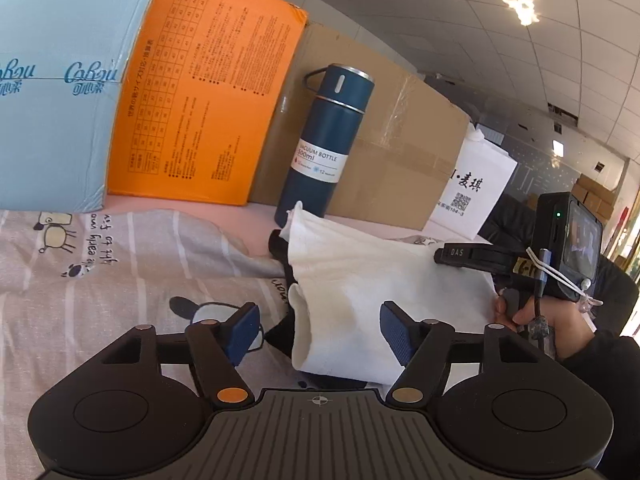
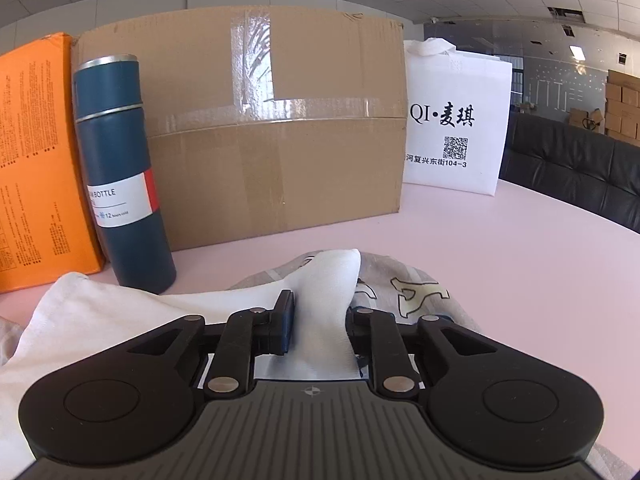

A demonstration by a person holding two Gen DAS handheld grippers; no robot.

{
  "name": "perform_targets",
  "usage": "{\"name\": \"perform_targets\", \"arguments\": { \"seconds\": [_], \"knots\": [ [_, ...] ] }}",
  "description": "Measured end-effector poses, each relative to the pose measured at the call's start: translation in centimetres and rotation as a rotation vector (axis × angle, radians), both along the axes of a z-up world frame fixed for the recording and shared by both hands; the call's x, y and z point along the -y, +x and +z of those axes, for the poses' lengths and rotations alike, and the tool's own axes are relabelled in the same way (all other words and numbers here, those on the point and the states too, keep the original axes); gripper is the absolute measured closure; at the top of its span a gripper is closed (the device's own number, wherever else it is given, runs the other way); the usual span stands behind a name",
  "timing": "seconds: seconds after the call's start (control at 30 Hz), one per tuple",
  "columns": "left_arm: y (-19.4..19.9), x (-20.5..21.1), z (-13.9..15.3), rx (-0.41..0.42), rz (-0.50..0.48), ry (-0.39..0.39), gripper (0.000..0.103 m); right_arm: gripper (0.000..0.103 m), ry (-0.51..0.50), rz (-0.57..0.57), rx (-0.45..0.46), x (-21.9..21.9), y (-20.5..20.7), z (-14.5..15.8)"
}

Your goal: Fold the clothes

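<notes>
Vacuum bottle [image 2: 120, 172] upright before cardboard box [image 2: 276, 128], tote bag [image 2: 456, 120] at its right.

Pink bench [image 2: 500, 248]: dark blue vacuum bottle [image 2: 120, 176] upright, just beside orange box [image 2: 36, 168]; taped brown cardboard box [image 2: 276, 140] behind; white printed bag [image 2: 456, 120] at its right; light blue carton [image 1: 60, 80] left of the orange box

Each handheld gripper has a matte black plastic body with a ribbed grey centre plate bearing a small crosshair mark, two round black discs at its sides, and black linkage arms pinned with silver and brass-coloured rivets. The left gripper [image 1: 320, 330] carries blue textured finger pads [image 1: 244, 334]. The right gripper [image 2: 320, 320], seen from the left wrist camera, bears "DAS" lettering, a mounted black camera [image 1: 572, 248] with a green light, and a white cord. The person's hand [image 1: 532, 320] emerges from a black sleeve [image 1: 600, 364].
</notes>
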State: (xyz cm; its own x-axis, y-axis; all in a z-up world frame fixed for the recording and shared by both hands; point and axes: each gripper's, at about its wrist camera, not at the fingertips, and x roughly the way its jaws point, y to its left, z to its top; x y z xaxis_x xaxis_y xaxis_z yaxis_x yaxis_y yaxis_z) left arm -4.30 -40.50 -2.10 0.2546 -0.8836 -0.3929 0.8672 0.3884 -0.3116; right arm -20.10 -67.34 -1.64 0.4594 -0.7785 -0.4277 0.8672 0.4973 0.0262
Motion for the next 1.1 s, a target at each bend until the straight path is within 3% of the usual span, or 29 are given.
{"name": "perform_targets", "arguments": {
  "seconds": [0.13, 0.17, 0.23, 0.4, 0.5, 0.63, 0.77, 0.93, 1.0, 1.1],
  "knots": [
    [0.8, 0.6, -0.8, 0.002, 0.043, 0.090, 0.023, 0.034, -0.011, -0.043, -0.035, -0.1, 0.1, -1.0],
    [1.1, 0.6, -0.8, -0.022, 0.042, 0.097, 0.023, 0.028, -0.013, -0.044, -0.028, -0.1, 0.0, -0.9],
    [1.2, -0.1, -0.4, -0.038, 0.047, 0.046, 0.022, 0.025, -0.023, -0.043, 0.008, -0.3, -0.5, -0.6],
    [-0.2, -2.7, 1.6, 0.083, 0.118, -0.094, 0.007, 0.020, -0.087, -0.098, 0.178, -1.0, -3.0, 0.6],
    [-0.3, -4.7, 3.5, 0.132, 0.126, -0.139, 0.004, 0.016, -0.166, -0.160, 0.305, -2.3, -4.8, 1.3],
    [0.3, -7.4, 5.6, 0.175, 0.208, -0.182, 0.000, 0.012, -0.308, -0.244, 0.391, -5.7, -6.1, 3.2],
    [1.7, -8.8, 7.3, 0.258, 0.251, -0.189, 0.000, 0.000, -0.457, -0.211, 0.443, -11.7, -6.5, 7.5],
    [3.2, -10.5, 8.9, 0.279, 0.246, -0.232, 0.000, 0.000, -0.496, -0.116, 0.344, -20.1, -5.1, 12.5],
    [3.9, -11.0, 9.4, 0.267, 0.232, -0.240, 0.000, 0.000, -0.435, -0.155, 0.290, -22.8, -4.2, 13.5],
    [4.7, -11.6, 10.0, 0.286, 0.201, -0.235, 0.000, 0.000, -0.295, -0.247, 0.284, -25.7, -3.3, 13.5]
  ]
}}
